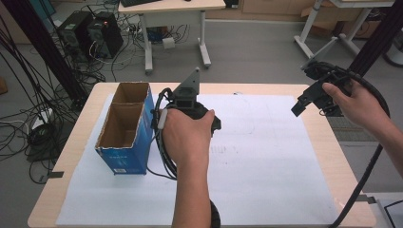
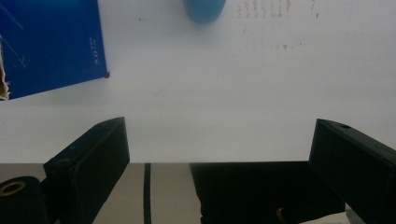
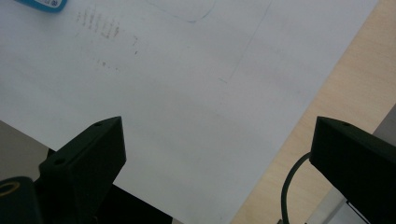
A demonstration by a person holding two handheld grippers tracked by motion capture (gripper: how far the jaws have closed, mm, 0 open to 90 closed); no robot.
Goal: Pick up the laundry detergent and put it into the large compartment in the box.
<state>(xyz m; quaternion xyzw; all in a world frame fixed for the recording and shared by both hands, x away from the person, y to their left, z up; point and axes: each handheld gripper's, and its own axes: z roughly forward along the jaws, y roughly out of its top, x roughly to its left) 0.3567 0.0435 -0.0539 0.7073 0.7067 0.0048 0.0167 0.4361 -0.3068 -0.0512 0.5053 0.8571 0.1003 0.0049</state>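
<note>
Table: a light wood table with a big white paper sheet over most of its top
Box: a blue cardboard box stands on the left part of the sheet, its top open, brown inside, with two spaces, one far and one near
Left hand: the left hand holds the left gripper just right of the box, above the middle of the sheet
Left tongs: in the left gripper view the two black jaws stand wide apart, with nothing between them but white sheet
Blue thing: in the left gripper view a small round blue thing sits at the top edge, partly cut off; what it is cannot be told
Right hand: the right hand holds the right gripper up over the far right side of the table, well apart from the box
Right tongs: in the right gripper view the jaws are wide apart too, with white sheet and wood edge below
Cable: a black cable runs from the right gripper down to the near right corner
</note>
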